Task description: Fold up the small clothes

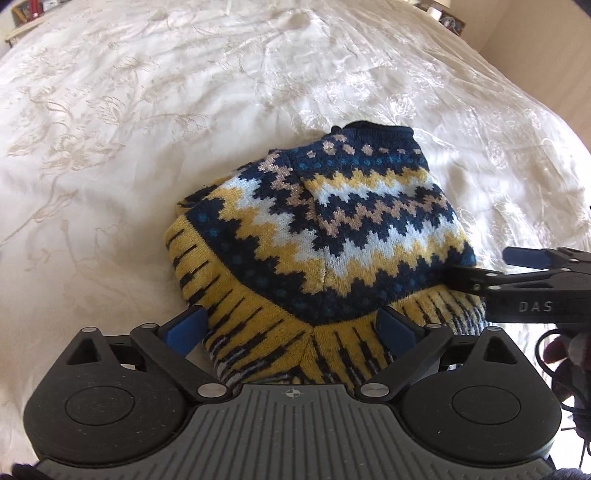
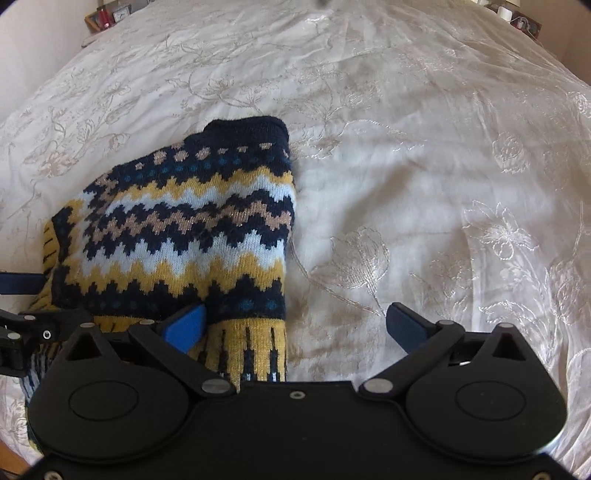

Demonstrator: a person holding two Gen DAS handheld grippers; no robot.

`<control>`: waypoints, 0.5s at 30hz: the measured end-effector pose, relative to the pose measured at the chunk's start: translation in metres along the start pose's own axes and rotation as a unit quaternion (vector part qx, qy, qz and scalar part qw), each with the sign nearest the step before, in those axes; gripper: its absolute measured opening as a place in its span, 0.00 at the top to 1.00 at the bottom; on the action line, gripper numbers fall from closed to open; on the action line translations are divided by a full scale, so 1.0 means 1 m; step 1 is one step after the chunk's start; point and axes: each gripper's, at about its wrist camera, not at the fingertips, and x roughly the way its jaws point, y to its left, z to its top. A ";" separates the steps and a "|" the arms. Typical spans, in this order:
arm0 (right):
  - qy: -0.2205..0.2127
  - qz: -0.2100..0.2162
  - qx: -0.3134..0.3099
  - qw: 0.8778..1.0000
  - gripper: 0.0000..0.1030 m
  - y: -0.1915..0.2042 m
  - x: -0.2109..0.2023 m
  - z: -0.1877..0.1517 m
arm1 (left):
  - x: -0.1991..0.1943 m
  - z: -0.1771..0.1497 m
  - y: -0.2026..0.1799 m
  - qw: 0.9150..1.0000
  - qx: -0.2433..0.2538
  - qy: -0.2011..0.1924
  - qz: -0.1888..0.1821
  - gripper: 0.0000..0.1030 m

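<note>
A folded knit sweater (image 1: 332, 221) with navy, yellow and pale blue zigzags lies on the white bedspread (image 1: 147, 129). My left gripper (image 1: 291, 328) stands wide open over the sweater's near yellow striped hem, with one blue pad (image 1: 184, 328) off its left edge and the other on the knit. In the right wrist view the sweater (image 2: 184, 229) fills the left half. My right gripper (image 2: 295, 326) is open too, straddling the sweater's right edge with its left pad (image 2: 186, 326) over the knit. The right gripper (image 1: 484, 267) also shows at the sweater's right side in the left wrist view.
The embroidered bedspread (image 2: 424, 184) spreads far beyond and to both sides of the sweater. Small items stand on shelves or tables at the far corners (image 2: 107, 18). A person's hand with dark cables (image 1: 569, 354) shows at the right edge.
</note>
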 end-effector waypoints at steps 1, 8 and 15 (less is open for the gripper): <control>-0.008 0.001 -0.002 1.000 0.01 -0.001 -0.006 -0.002 | -0.006 -0.002 -0.001 1.000 -0.006 -0.006 0.008 0.00; -0.056 0.045 -0.015 0.997 0.01 -0.007 -0.058 -0.008 | -0.051 -0.019 -0.016 0.997 -0.044 -0.032 0.048 0.00; -0.086 0.070 -0.033 0.993 0.01 -0.017 -0.101 -0.024 | -0.107 -0.030 -0.056 0.992 -0.037 -0.086 0.079 0.02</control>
